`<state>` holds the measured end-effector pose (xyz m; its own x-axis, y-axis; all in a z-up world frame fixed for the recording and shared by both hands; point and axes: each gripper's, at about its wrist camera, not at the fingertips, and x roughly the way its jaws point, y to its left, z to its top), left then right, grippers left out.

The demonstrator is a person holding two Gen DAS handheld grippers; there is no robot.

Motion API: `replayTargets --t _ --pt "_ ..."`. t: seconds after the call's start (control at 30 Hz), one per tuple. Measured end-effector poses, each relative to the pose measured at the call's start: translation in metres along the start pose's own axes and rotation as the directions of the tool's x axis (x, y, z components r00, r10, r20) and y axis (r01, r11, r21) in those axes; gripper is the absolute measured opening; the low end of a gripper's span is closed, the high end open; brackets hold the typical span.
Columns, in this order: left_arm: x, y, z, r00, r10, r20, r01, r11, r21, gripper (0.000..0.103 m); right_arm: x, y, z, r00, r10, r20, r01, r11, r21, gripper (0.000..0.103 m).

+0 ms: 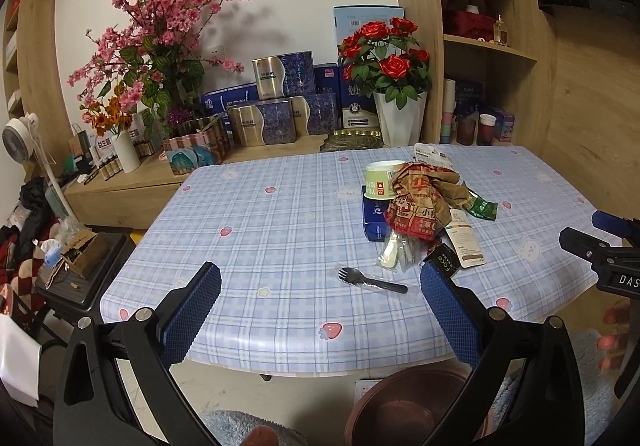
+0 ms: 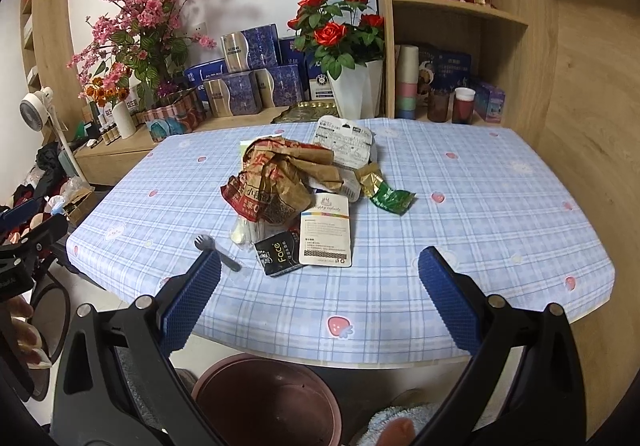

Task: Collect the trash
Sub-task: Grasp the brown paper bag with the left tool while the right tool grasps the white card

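On the table (image 2: 460, 213) I count one crumpled brown paper bag (image 2: 280, 177), one green paper cup (image 1: 382, 177) at its ten o'clock, one blue box (image 1: 374, 219), one black spork (image 1: 370, 281) at the pile's seven o'clock, one black sachet (image 2: 278, 252), two white cards (image 2: 326, 234), one green wrapper (image 2: 390, 197) at three o'clock, and one clear packet (image 1: 394, 252). Below the near edge stands one brown bin (image 2: 266, 402). Two grippers (image 1: 320, 310) are up, both wide apart. Behind stand two white vases (image 2: 358, 89).
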<state>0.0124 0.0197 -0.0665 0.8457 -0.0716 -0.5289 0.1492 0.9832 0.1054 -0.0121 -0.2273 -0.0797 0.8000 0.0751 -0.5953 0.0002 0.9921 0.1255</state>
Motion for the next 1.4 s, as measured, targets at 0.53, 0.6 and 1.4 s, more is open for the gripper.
replayTargets --t 0.53,0.6,1.4 --pt "0.076 -0.041 0.012 0.991 -0.095 -0.096 0.101 0.993 0.065 0.098 0.076 -0.041 -0.025 0.993 -0.06 -0.106 0.068 0.995 0.07 0.097" --pt "0.09 -0.054 0.022 0.988 -0.12 -0.093 0.128 0.988 0.086 0.098 0.091 -0.052 -0.026 0.99 -0.056 -0.132 0.068 0.993 0.092 0.097" --pt "0.254 -0.099 0.068 0.931 -0.284 -0.228 0.249 0.953 -0.17 0.06 0.151 -0.109 -0.039 0.979 -0.048 -0.197 0.084 0.981 0.178 0.097"
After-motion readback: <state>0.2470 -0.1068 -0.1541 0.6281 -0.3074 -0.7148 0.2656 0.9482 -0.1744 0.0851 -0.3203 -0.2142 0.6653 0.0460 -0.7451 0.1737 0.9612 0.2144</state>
